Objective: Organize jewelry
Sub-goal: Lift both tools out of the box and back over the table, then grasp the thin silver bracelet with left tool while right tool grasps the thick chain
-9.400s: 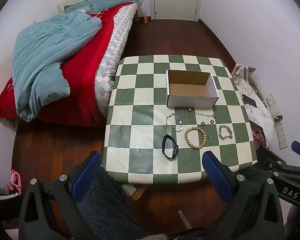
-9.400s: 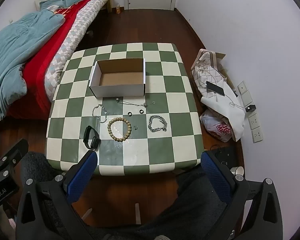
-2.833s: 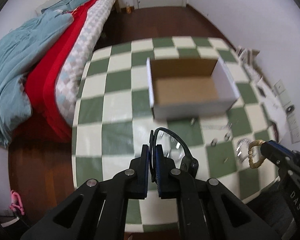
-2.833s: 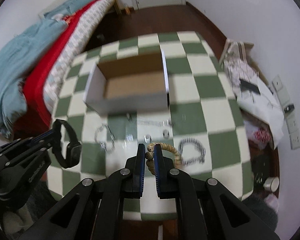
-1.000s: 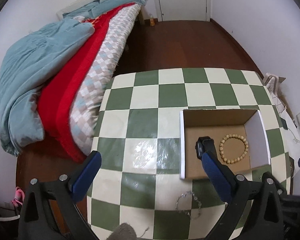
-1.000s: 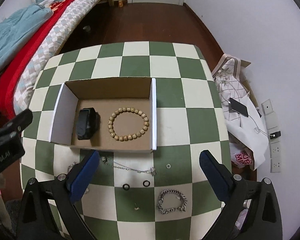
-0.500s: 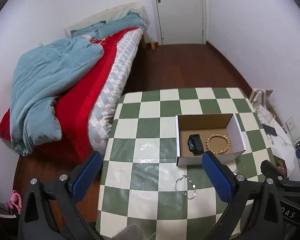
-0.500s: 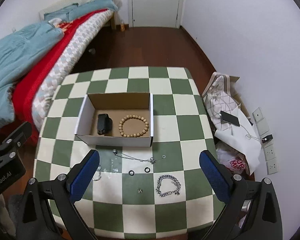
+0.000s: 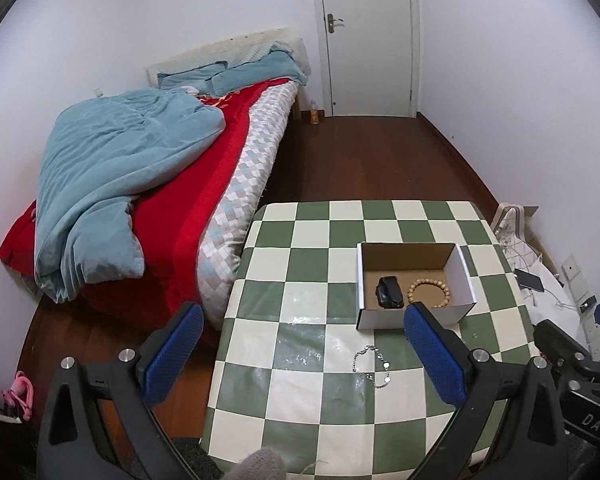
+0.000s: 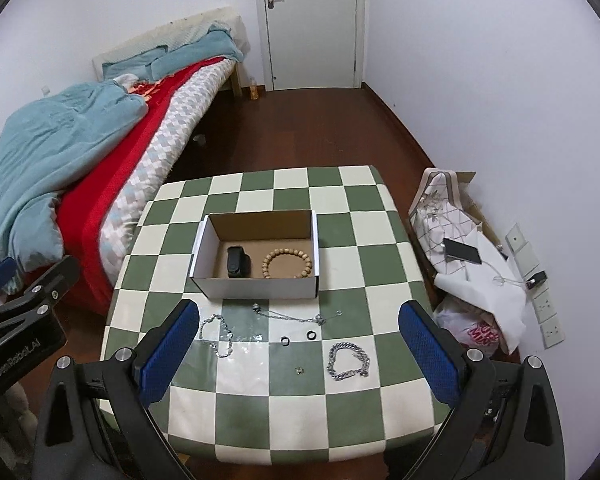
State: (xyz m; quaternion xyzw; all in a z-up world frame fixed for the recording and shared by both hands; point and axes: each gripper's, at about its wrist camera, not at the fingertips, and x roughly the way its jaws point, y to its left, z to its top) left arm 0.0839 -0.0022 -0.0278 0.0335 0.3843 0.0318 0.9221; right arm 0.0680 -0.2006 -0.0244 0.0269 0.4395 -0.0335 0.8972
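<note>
I am holding both tongs released and carrying nothing, back from the near edge of the checkered bench (image 10: 340, 432), the left tongs (image 9: 300, 356) toward the lower left of their frame and the right tongs (image 10: 298, 354) centred low in theirs. The cardboard box (image 10: 256, 286) is sitting in the middle of the bench with the black band (image 10: 237, 261) and the wooden bead bracelet (image 10: 287, 264) already lying side by side on its floor. What is waiting for me is loose on the bench between the box's front wall and my tongs: the charm bracelet (image 10: 219, 334) toward the lower left of the right wrist frame, the thin chain (image 10: 290, 314) stretching left to right just in front of the box, two dark rings (image 10: 298, 338) near the centre, a tiny stud (image 10: 299, 370), and the heavy link bracelet (image 10: 348, 361) toward the lower right. In the left wrist frame the charm bracelet (image 9: 374, 366) is lying just inside my right-hand blue pad, so I am judging it the left tongs' piece, while the heavy link bracelet is sitting nearer the right tongs. The thin chain's long axis is running across my reach, so I am expecting to pinch it across its length rather than along it.
</note>
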